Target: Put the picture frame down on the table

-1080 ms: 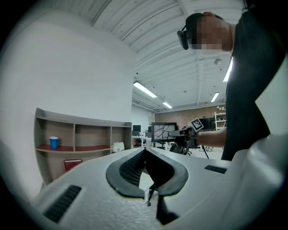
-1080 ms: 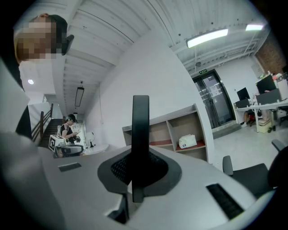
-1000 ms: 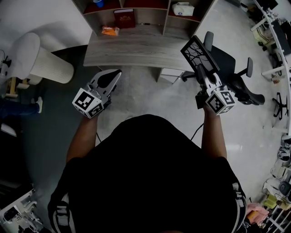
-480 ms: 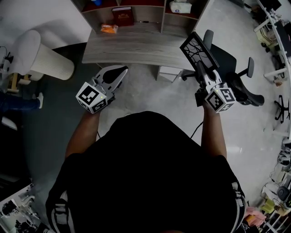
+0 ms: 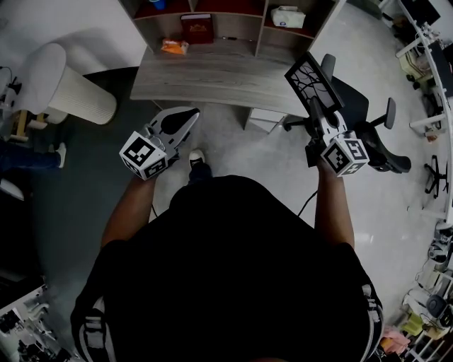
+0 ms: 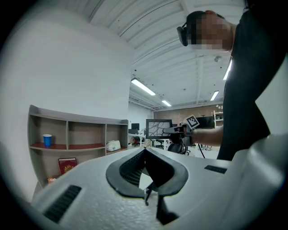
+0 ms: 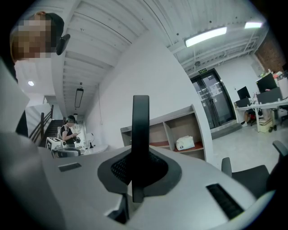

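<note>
The picture frame (image 5: 309, 81) is black with a branching crack pattern and hangs tilted over the floor, off the right end of the grey wooden table (image 5: 212, 76). My right gripper (image 5: 318, 113) is shut on its lower edge. In the right gripper view the picture frame (image 7: 140, 130) stands edge-on as a dark bar between the jaws of the right gripper (image 7: 140, 157). My left gripper (image 5: 190, 114) is held level in front of the table, its tips together with nothing between them. From the left gripper (image 6: 145, 152) I see the picture frame (image 6: 158, 129) far off.
A shelf unit (image 5: 258, 32) behind the table holds a red book (image 5: 196, 28), an orange item (image 5: 173, 47) and a white box (image 5: 286, 15). A black office chair (image 5: 364, 113) stands at the right, a white pleated cylinder (image 5: 74, 99) at the left. The person's shoe (image 5: 197, 157) shows on the floor.
My left gripper has shifted a little to the right, toward the table. A shoe has come into view below it. The right gripper and the frame have hardly moved.
</note>
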`<state>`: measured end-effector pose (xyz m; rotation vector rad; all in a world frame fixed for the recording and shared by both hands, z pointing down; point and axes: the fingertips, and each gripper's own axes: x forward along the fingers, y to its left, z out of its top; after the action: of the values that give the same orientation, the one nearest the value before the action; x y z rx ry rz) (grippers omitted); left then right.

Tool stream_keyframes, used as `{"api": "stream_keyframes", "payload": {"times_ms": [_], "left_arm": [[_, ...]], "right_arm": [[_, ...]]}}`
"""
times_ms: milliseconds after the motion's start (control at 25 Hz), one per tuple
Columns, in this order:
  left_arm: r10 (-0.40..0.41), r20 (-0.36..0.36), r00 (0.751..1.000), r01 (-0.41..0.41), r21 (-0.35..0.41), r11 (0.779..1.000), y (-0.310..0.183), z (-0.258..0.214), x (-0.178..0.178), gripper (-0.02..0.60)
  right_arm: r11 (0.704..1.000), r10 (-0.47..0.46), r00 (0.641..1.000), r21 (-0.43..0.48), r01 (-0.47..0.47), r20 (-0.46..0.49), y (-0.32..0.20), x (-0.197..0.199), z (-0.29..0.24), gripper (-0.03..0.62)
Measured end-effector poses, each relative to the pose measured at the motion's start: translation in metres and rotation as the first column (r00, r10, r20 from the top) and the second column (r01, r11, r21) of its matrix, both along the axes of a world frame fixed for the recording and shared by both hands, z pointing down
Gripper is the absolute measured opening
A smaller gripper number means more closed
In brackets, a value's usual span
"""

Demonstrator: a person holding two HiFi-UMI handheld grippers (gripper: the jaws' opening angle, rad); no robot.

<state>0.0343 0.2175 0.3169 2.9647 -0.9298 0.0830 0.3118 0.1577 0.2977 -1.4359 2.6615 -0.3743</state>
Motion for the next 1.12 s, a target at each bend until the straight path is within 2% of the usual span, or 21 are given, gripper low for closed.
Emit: {"api": "stream_keyframes", "payload": {"times_ms": [600,880,1120], "left_arm": [[-0.051,-0.047,0.998,0.048,-0.063,0.997,-0.056,0.022,-0.083,0.017],[-0.049,-0.063,0.997,0.045,-0.072,0.996,-0.094,0.027,-0.107,0.015],[-0.051,-0.064,0.997,0.047,-0.075,0.996,-0.130,0.028,-0.130,0.016]], "right_arm": [[1.000,0.022,1.000,-0.012,-0.022,-0.020,-0.052,-0.060,0.004,0.018],[1.000,0.003,0.999,-0.022,-0.004,-0.051,-0.078,-0.089,0.010,0.018],[0.999,0.023,0.999,-0.042,-0.025,-0.040,-0.105,-0.104,0.016,0.018]]}}
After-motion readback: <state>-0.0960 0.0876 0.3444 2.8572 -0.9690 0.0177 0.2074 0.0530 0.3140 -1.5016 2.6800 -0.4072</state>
